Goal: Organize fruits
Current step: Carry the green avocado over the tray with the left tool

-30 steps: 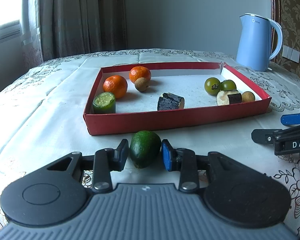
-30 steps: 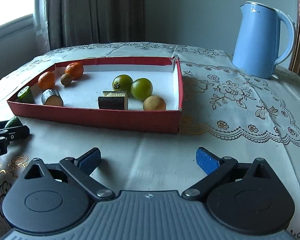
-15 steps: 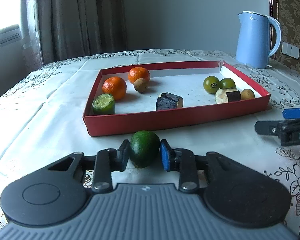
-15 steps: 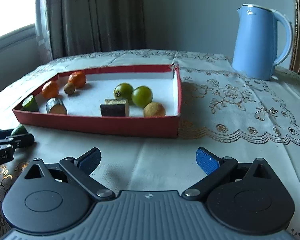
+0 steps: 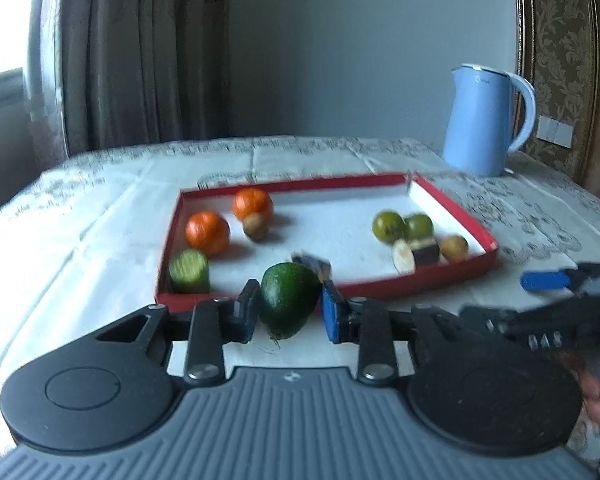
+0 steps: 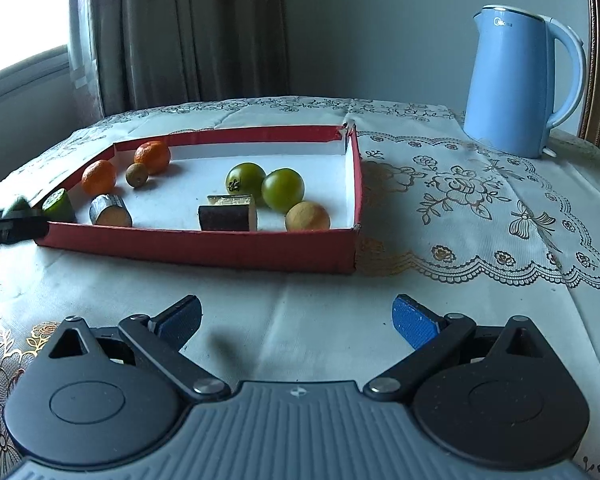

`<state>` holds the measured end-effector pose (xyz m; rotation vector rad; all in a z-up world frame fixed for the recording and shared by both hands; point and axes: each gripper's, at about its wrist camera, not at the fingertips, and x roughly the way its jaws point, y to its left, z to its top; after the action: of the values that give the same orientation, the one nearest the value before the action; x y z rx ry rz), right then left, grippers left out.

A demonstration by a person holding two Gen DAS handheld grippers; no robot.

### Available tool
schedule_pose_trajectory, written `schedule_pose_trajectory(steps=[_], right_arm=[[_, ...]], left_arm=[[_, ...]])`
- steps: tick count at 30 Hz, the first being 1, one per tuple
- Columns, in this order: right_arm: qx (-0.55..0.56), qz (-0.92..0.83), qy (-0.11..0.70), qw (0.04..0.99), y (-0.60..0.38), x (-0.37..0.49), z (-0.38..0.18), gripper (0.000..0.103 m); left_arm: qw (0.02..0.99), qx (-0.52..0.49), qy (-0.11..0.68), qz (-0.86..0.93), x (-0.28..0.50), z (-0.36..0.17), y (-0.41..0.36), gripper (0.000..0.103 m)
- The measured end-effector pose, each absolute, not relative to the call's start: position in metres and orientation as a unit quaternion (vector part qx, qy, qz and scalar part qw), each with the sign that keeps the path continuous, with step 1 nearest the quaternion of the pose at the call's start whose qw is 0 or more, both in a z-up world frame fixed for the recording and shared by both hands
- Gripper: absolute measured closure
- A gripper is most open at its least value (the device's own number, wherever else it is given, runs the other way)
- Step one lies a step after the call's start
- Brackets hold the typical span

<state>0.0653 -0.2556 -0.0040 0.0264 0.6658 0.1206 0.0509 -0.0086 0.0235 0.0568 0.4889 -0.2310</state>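
Left gripper (image 5: 288,306) clamps a dark green avocado (image 5: 287,304) between its pads, low centre of the left wrist view. Whether the fruit clears the cloth cannot be told; frame is blurred.

Directly behind the avocado stands the near wall of a red tray (image 5: 420,280) — it fills mid-frame. In the tray, left side: two oranges (image 5: 207,233), a small brown fruit (image 5: 256,226) touching the farther orange, a cucumber stub (image 5: 189,271) in the near left corner. An eggplant piece (image 5: 312,262) lies mid-tray, half hidden behind the avocado. Right side: two green tomatoes (image 5: 388,227) side by side, a second eggplant chunk (image 5: 414,252) just in front of them, a tan round fruit (image 5: 454,247) beside that.

Right gripper (image 6: 296,318) sits at the bottom of its own view, jaws wide apart, nothing between them — only bare tablecloth (image 6: 320,292) ahead. In the left wrist view it shows at the right edge, near the tray's right corner.

A blue kettle (image 6: 520,84) stands upper right, well apart from the tray, on a lace doily (image 6: 480,216). Curtains (image 6: 188,32) hang upper left.
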Motion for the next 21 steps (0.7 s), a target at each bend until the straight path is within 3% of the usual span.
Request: schedule_pose_trajectory(steps=[21], right_arm=[[0.019, 0.065, 0.336, 0.939, -0.257, 0.068, -0.006, 0.001]], left_arm=[[0.948, 0.045, 0.303, -0.090, 0.193, 0.010, -0.050, 0.074]])
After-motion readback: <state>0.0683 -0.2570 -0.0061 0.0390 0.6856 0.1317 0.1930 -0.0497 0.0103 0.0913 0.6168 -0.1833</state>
